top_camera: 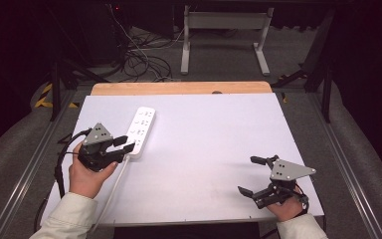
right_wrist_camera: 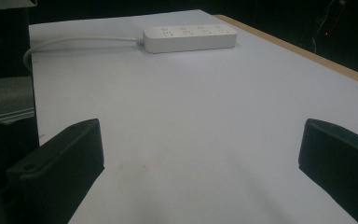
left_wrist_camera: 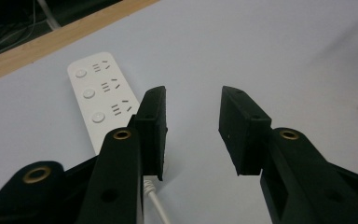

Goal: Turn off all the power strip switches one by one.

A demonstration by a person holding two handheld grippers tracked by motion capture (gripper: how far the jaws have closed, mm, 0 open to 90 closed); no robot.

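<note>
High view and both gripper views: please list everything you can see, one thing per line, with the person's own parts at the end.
power strip: one, white, left part of the table, lying flat, its near end by the left gripper's jaws
cord: one, white, runs from the strip's near end toward the table's near edge
table: one, white top with a wooden strip along its far edge
floor cables: several, dark and light, on the floor beyond the table
frame: one, pale grey, on the floor behind the table
left gripper: one, black, jaws apart, nothing between them
right gripper: one, black, jaws wide apart, near right corner
sleeves: two, cream, bottom edge
</note>
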